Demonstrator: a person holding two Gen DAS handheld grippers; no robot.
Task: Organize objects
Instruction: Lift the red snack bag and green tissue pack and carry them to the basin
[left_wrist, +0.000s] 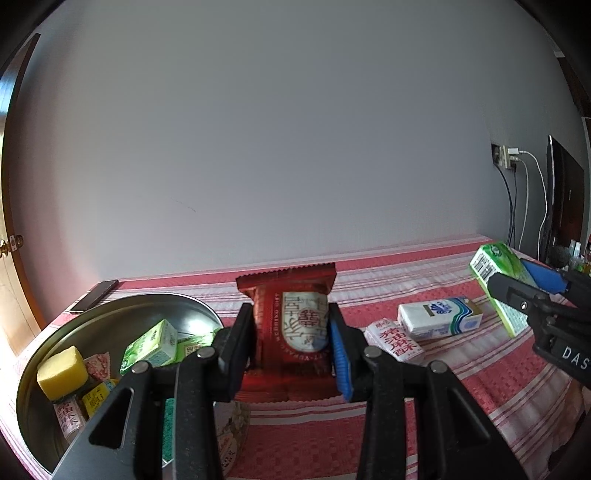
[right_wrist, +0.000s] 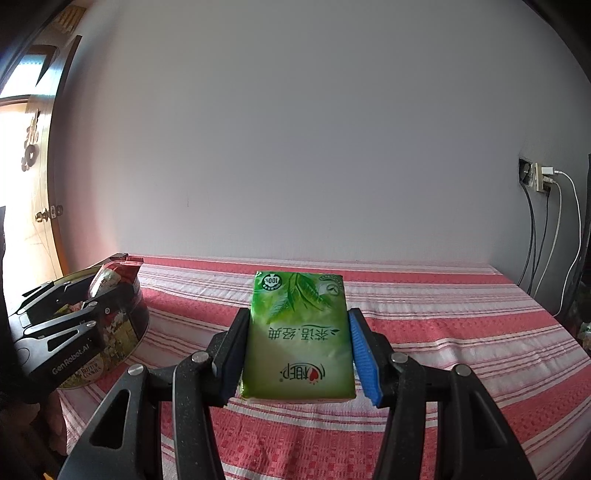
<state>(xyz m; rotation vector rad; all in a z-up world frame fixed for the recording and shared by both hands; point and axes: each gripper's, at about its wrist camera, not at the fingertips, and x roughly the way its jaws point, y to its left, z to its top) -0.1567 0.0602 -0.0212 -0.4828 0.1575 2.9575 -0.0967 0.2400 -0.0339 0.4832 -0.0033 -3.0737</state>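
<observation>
My left gripper (left_wrist: 291, 343) is shut on a red snack packet (left_wrist: 291, 295) and holds it upright above the table, just right of a round metal cookie tin (left_wrist: 110, 314). The tin holds a yellow sponge (left_wrist: 62, 369), a green tissue pack (left_wrist: 151, 347) and several small snack packets. My right gripper (right_wrist: 297, 347) is shut on a green tissue pack (right_wrist: 299, 332), held above the striped cloth. In the left wrist view that gripper and its pack (left_wrist: 495, 273) are at the far right. In the right wrist view the left gripper (right_wrist: 74, 317) hovers over the tin (right_wrist: 125, 339).
A red-and-white striped cloth (left_wrist: 443, 387) covers the table. On it lie a white-and-blue tissue pack (left_wrist: 439, 319) and a white snack packet with red characters (left_wrist: 395, 341). A phone (left_wrist: 94, 295) lies by the wall at the back left. Cables hang from a wall socket (left_wrist: 506, 157) at the right.
</observation>
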